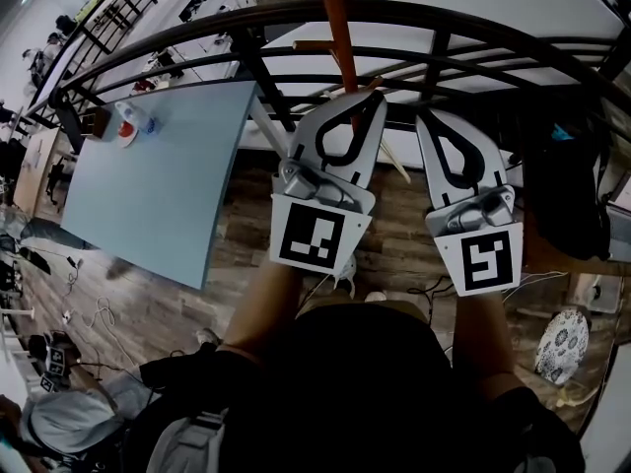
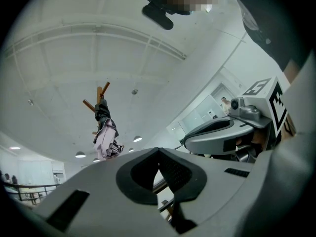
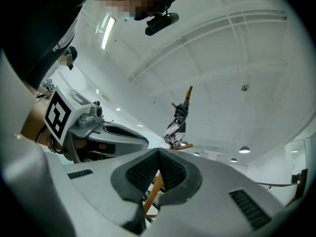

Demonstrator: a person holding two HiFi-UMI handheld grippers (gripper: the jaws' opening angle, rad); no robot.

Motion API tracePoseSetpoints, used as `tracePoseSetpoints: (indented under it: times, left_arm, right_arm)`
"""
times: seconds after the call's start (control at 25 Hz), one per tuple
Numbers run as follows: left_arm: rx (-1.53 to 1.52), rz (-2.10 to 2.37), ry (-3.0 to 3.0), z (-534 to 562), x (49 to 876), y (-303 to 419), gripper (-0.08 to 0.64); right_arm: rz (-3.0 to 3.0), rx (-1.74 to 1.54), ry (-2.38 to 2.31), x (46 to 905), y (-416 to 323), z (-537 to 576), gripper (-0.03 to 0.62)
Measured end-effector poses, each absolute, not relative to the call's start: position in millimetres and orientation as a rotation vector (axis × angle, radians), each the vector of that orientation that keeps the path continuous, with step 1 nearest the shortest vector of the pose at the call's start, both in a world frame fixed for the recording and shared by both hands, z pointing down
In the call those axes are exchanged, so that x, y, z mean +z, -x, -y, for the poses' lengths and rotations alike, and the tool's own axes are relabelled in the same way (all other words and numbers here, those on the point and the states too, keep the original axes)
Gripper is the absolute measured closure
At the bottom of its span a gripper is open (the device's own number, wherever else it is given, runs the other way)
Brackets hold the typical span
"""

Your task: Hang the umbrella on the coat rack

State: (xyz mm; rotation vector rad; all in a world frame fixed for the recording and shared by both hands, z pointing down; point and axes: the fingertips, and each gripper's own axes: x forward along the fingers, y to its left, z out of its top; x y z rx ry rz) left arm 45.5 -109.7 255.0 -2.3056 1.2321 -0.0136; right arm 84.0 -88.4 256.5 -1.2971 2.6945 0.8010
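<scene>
The coat rack is a brown wooden pole (image 1: 340, 37) with pegs at its top (image 2: 100, 97), and it stands just beyond the railing ahead of me. A folded pale pink and dark umbrella (image 2: 106, 138) hangs from the upper pegs, also seen in the right gripper view (image 3: 176, 126). My left gripper (image 1: 373, 99) and right gripper (image 1: 426, 118) are side by side below the rack, tilted slightly upward. On both the jaw tips meet with nothing between them, as their own views show for the left gripper (image 2: 158, 150) and the right gripper (image 3: 159, 150). Neither touches the umbrella.
A curved black railing (image 1: 296, 30) runs across just past the gripper tips. A light blue table (image 1: 168, 180) with a small red and white object (image 1: 126, 123) stands at the left. A dark bag (image 1: 567, 195) sits at the right. Cables lie on the wooden floor (image 1: 89, 313).
</scene>
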Motion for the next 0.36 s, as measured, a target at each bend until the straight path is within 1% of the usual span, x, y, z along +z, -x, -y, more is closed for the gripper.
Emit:
tracePoseSetpoints:
  times: [0.36]
  left_arm:
    - [-0.026,-1.241,2.306,107.3,252.9,-41.9,0.548]
  right_arm:
    - [-2.702,0.799,1.286,253.6,-79.6,85.7,0.563]
